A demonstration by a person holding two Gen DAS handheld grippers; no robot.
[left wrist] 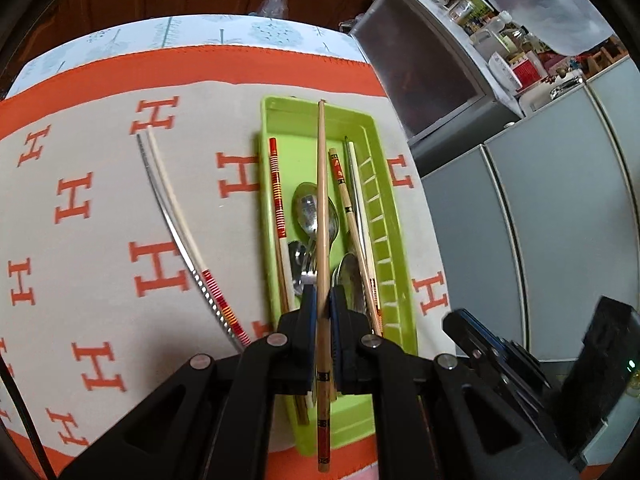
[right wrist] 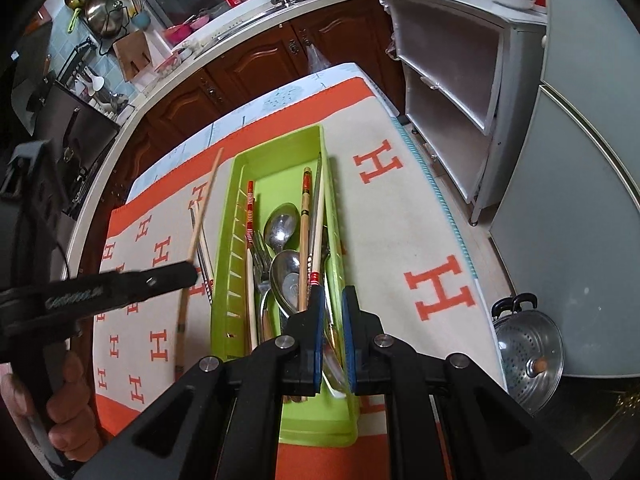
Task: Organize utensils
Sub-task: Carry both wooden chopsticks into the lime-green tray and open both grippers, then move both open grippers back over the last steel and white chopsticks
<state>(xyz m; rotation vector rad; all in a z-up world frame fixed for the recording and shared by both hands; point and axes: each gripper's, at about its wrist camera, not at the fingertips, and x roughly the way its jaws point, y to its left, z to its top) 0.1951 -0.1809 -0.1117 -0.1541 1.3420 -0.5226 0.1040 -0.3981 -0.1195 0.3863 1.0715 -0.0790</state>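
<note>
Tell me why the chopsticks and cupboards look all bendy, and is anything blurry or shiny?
Left wrist view: the fisheye lens curves the metal chopstick on the cloth and the grey cupboards; the held chopstick is sharp. Right wrist view: the counter edge bows, the spoons in the green tray catch glare, and the hand at the corner looks soft and dim.

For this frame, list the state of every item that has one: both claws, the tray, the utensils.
Left claw: shut on a wooden chopstick, held above the tray.
Right claw: nearly shut, nothing visibly gripped.
Green tray: on the cloth, holding spoons, forks and several chopsticks.
Steel chopstick and white chopstick: lying together on the cloth, outside the tray.
</note>
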